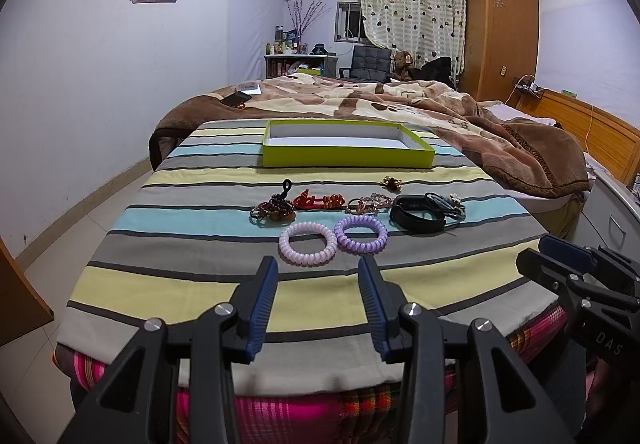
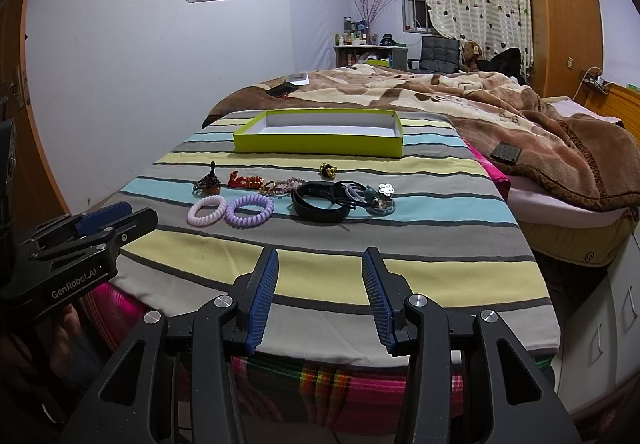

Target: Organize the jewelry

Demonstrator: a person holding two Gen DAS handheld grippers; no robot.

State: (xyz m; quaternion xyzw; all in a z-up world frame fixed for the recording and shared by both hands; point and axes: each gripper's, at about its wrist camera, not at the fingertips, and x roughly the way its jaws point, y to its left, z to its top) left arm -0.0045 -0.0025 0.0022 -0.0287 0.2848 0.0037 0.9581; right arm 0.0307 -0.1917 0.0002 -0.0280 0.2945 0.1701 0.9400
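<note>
- We hold the left gripper (image 1: 318, 276) low in frame, fingers spread, empty.
- Our right gripper (image 2: 320, 268) matches.
- Jewelry: hair ties (image 1: 308, 242), bracelets (image 1: 320, 201) mid-frame; green tray (image 1: 346, 155) above, on the striped bedcover (image 1: 200, 244).

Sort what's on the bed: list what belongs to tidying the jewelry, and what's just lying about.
Belongs to the job:
green tray, empty
pale pink coil band
purple coil band
dark bead bracelet
red knotted cord
pink bead bracelet
black wristband
gold flower piece

Just lying about:
phone
brown blanket
remote
</note>
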